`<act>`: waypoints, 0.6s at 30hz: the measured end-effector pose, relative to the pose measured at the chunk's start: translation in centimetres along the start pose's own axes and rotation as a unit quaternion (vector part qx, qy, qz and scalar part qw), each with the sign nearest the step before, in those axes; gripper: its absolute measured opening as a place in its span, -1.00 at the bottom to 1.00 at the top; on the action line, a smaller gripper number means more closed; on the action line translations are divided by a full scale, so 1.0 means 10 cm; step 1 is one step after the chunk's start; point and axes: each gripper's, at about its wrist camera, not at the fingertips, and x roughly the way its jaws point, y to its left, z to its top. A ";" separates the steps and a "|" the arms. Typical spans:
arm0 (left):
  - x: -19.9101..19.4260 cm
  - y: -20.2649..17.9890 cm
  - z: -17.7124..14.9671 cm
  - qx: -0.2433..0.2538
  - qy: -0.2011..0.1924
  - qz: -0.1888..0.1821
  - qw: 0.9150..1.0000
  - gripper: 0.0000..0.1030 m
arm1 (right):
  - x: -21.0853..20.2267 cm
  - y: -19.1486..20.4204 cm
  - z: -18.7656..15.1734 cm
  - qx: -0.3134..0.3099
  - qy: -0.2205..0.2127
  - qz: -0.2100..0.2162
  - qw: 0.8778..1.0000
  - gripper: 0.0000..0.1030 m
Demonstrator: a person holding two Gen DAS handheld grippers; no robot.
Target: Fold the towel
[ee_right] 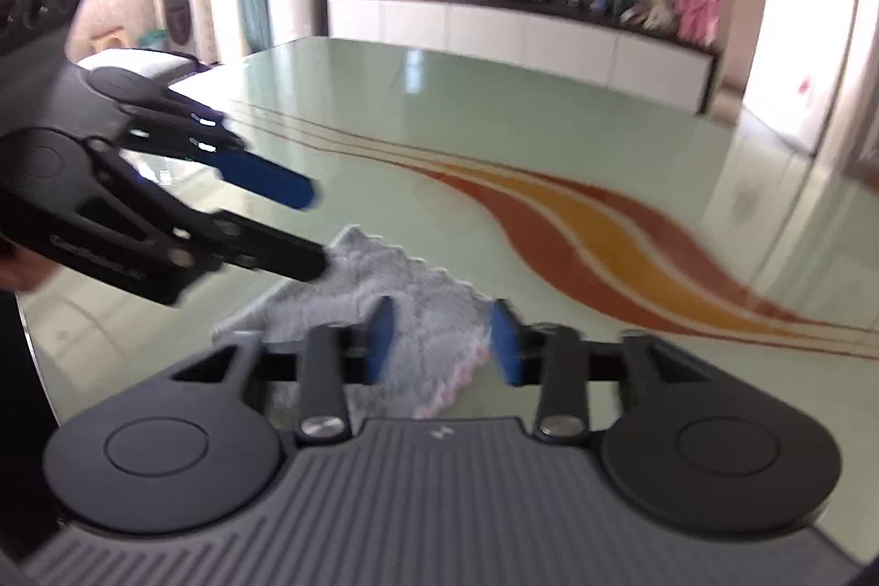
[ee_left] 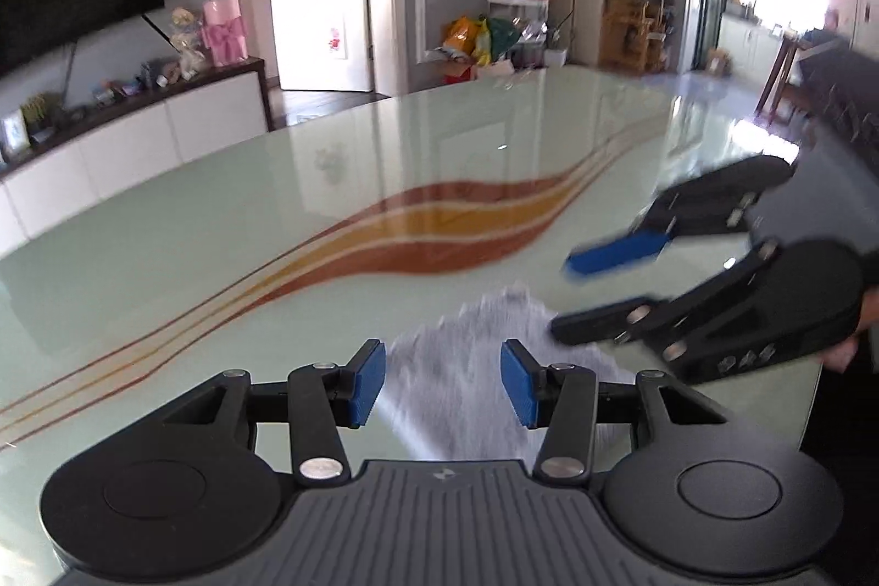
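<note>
Two tools: left tool (ee_left: 442, 383), right tool (ee_right: 442, 341), one towel (ee_right: 417, 306)

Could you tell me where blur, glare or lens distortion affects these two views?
Left wrist view: the towel and the right hand-held gripper are motion-blurred; the glossy table mirrors the room; fisheye bends its edge. Right wrist view: blur smears the whole frame, including the left hand-held gripper; bright window light washes out the upper left.

Left tongs (ee_left: 442, 385) parted, empty, right tongs (ee_right: 442, 344) parted, empty, both angled downward, side by side
</note>
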 end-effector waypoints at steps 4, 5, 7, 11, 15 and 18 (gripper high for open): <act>0.25 0.09 -0.05 -0.016 0.032 -0.024 0.999 -0.02 | 0.17 -0.06 0.01 -0.007 0.020 -0.006 1.000 -0.52; 0.29 0.10 -0.08 -0.013 0.038 -0.023 0.999 -0.02 | 0.20 -0.07 0.00 -0.005 0.023 -0.009 1.000 -0.52; 0.37 0.11 -0.14 -0.007 0.050 -0.018 0.999 -0.02 | 0.21 -0.10 -0.05 0.001 0.024 -0.006 1.000 -0.51; 0.41 0.16 -0.20 -0.017 0.044 -0.028 0.998 -0.02 | 0.20 -0.14 -0.08 0.012 0.021 -0.014 1.000 -0.29; 0.43 0.14 -0.21 -0.014 0.045 -0.026 0.999 -0.02 | 0.14 -0.11 -0.05 0.016 -0.006 -0.047 0.999 -0.29; 0.39 0.11 -0.24 -0.011 0.040 -0.019 0.999 -0.02 | 0.18 -0.09 -0.02 0.013 -0.008 -0.048 0.999 -0.29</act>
